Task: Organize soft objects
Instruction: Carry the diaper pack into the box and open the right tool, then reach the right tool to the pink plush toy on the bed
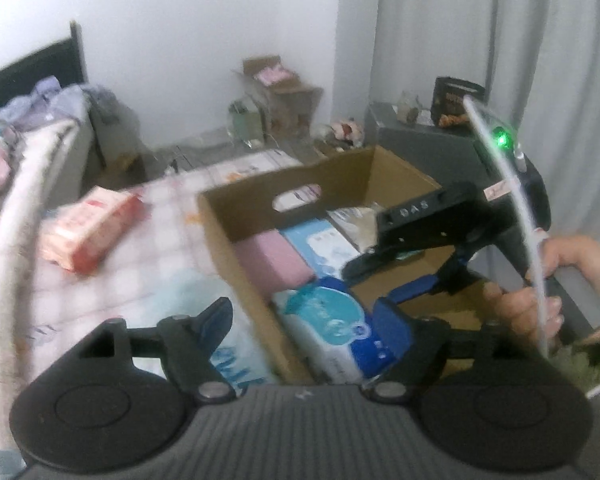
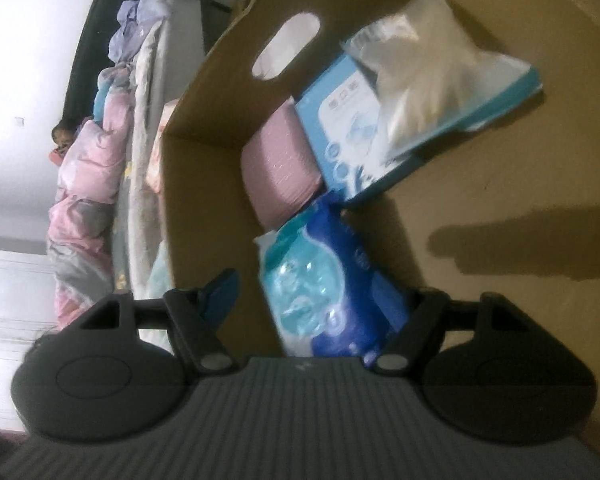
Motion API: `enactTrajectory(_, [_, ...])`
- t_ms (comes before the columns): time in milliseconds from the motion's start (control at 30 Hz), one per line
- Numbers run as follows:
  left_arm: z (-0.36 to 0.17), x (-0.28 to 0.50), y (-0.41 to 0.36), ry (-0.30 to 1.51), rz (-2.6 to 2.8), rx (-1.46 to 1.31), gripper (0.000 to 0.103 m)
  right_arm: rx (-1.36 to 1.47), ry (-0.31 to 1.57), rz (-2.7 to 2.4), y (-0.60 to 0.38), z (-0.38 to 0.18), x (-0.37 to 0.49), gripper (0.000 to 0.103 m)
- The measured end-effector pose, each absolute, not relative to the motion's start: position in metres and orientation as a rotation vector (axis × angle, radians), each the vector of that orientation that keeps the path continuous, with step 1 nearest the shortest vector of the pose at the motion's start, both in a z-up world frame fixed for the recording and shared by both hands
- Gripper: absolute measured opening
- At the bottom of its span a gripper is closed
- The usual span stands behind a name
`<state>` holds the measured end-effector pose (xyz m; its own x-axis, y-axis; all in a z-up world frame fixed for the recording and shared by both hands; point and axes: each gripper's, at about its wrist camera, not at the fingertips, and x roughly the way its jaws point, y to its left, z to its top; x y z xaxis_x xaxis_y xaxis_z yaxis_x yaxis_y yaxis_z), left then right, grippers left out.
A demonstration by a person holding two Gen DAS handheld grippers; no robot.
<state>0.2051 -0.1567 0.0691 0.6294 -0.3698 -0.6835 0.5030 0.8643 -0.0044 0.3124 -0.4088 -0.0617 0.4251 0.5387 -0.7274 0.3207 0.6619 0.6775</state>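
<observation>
Inside the cardboard box (image 1: 236,240) lie a pink pack (image 1: 274,258), a light-blue pack (image 1: 324,240) and a blue wipes pack (image 1: 336,332). Both tools gape wide and hold nothing: the left tool (image 1: 300,320) hangs above the box's near corner, the right tool (image 2: 320,300) straddles the wipes pack. On the bed, an orange pack (image 1: 92,226) lies beside the box.
</observation>
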Motion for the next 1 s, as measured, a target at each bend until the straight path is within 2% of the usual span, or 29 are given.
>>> enactTrajectory(100, [0.072,0.199,-0.135,0.726,-0.495,0.161,0.084,0.840,1.155,0.149,-0.402,-0.060,0.314,0.072])
enactTrajectory(200, [0.070,0.190,-0.109,0.747,-0.471,0.124,0.084,0.769,1.189,0.149,-0.389,-0.066,0.316,0.063])
enactTrajectory(300, [0.066,0.175,-0.081,0.767,-0.442,0.093,0.084,0.703,1.227,0.146,-0.375,-0.077,0.320,0.046])
enactTrajectory(433, [0.061,0.156,-0.046,0.765,-0.386,0.068,0.084,0.642,1.191,0.117,-0.359,-0.079,0.321,0.042])
enactTrajectory(567, [0.057,0.138,-0.014,0.748,-0.327,0.048,0.084,0.615,1.161,0.102,-0.350,-0.076,0.318,0.040])
enactTrajectory(733, [0.047,0.122,0.016,0.742,-0.267,0.009,0.085,0.642,1.154,0.095,-0.357,-0.068,0.314,0.047])
enactTrajectory(833, [0.042,0.113,0.032,0.745,-0.239,-0.008,0.085,0.635,1.103,0.073,-0.367,-0.049,0.303,0.054])
enactTrajectory(1000, [0.037,0.098,0.052,0.740,-0.218,-0.042,0.085,0.650,0.973,0.090,-0.372,-0.004,0.276,0.057])
